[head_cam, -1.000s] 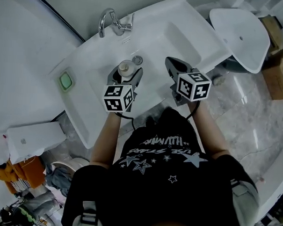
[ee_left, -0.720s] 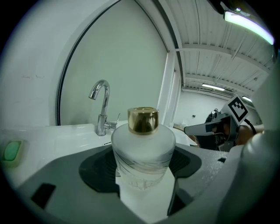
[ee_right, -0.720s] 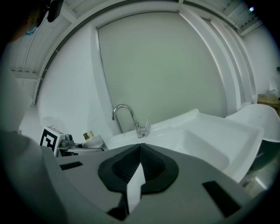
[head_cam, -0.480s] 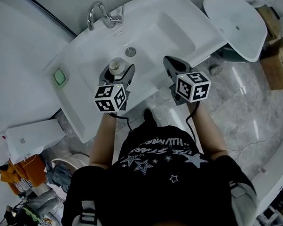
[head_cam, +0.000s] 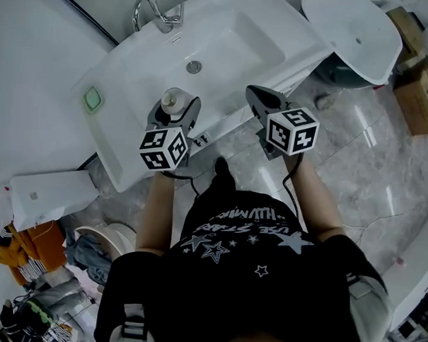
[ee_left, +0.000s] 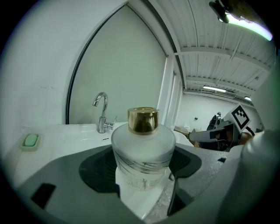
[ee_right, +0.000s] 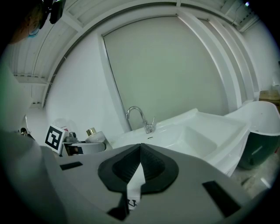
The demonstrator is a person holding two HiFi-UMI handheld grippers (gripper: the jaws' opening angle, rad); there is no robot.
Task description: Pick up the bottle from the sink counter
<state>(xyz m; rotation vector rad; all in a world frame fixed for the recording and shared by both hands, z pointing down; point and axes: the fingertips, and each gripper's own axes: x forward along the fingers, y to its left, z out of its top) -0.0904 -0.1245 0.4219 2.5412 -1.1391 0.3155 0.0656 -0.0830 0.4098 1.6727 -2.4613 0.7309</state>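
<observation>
Head view first: the left gripper (head_cam: 176, 103) has its tongs clamped on either side of the bottle (head_cam: 173, 97), which sits at the front edge of the white tabletop (head_cam: 126, 78), just in front of the sink basin (head_cam: 234, 43); can't tell from here if the bottle's base is touching the tabletop or not; the right gripper (head_cam: 258, 96) is off the front edge over the marble floor (head_cam: 356, 159), well apart from the bottle; faucet (head_cam: 154, 12) is at the back edge, and a green soap dish (head_cam: 94, 98) sits near the left corner; there's also a second white basin (head_cam: 351, 31) and a cardboard box (head_cam: 421, 105) off to the right on the floor. Left gripper view: the tongs are grasping the frosted bottle by its body, one pad on each side, bottle upright with its gold cap (ee_left: 143, 120) on top; white tabletop and a bit of floor show underneath it; faucet and soap dish are behind it. Right gripper view: the tongs are clenched together with nothing in them, just a thin sliver of white showing between the pads; they point towards the basin and faucet, and the left gripper with the bottle is off to the left.
</observation>
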